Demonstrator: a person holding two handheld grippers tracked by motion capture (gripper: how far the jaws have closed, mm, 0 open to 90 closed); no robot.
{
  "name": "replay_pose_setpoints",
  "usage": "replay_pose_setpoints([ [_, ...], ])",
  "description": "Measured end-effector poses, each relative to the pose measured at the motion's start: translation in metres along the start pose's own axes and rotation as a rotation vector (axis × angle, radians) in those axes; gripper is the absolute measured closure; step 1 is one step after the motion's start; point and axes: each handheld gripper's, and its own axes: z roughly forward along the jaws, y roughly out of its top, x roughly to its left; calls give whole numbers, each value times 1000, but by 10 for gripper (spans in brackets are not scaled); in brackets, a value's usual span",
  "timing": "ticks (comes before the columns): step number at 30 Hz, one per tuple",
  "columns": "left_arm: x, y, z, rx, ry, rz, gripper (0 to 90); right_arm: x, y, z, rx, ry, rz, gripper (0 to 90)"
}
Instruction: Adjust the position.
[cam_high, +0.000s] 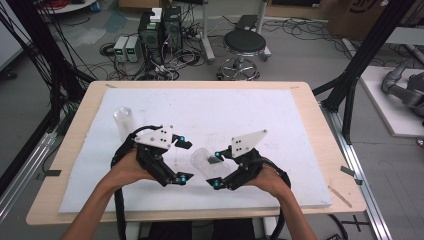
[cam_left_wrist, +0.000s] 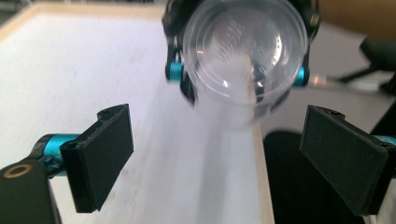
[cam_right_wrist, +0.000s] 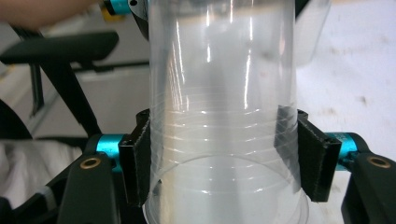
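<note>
I see a clear plastic cup (cam_high: 203, 161) held on its side above the white foam sheet (cam_high: 240, 112), between the two grippers and toward the near half of the table. In the right gripper view the cup (cam_right_wrist: 224, 116) runs lengthwise away from the camera, its wide rim nearest the lens, and both black pads press flat against its ribbed wall, one on each side. The right gripper (cam_high: 218, 170) is therefore clamped on the cup. In the left gripper view the cup's closed base (cam_left_wrist: 245, 51) faces the camera, blurred, with the right gripper's blue fittings on either side of it.

The left gripper (cam_high: 183, 161) points at the cup from the left. Its jaws stand wide apart, with nothing between the pads (cam_left_wrist: 105, 154), so I read it as released. The cup sits ahead of those jaws, not inside them.

A second clear cup (cam_high: 123, 122) stands upright on the foam sheet, behind the left gripper and apart from it.

The foam sheet covers most of the wooden table (cam_high: 325, 150). A black stool (cam_high: 244, 44) and electronic boxes with cables (cam_high: 160, 35) sit on the floor beyond the far edge.
</note>
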Motion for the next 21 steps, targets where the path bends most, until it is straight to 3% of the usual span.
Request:
replay_pose_setpoints([
  [1, 0, 0, 0, 0, 0, 0, 98, 0, 2, 0, 31, -2, -1, 329],
  [7, 1, 5, -2, 214, 9, -36, 101, 1, 16, -1, 218, -32, -1, 332],
  [8, 1, 5, -2, 214, 9, -36, 102, 2, 18, -1, 250, -34, 1, 332],
  [9, 2, 5, -2, 255, 12, -33, 102, 2, 18, -1, 250, -34, 1, 332],
  [10, 2, 5, -1, 295, 13, -42, 104, 2, 22, -1, 310, -44, -1, 332],
  [12, 4, 6, 1, 350, 21, -48, 106, 3, 26, 0, 360, -47, -3, 332],
  [13, 4, 6, 1, 350, 21, -48, 106, 3, 26, 0, 360, -47, -3, 332],
  [14, 4, 8, 3, 372, 15, -48, 108, 3, 28, 1, 405, -53, -2, 333],
  [15, 4, 8, 3, 372, 15, -48, 111, 3, 28, 1, 405, -53, -2, 333],
  [17, 3, 11, 6, 391, 8, -38, 112, 4, 32, 4, 461, -57, -7, 333],
  [21, 3, 15, 8, 397, -1, -28, 114, 4, 35, 6, 491, -61, -22, 333],
])
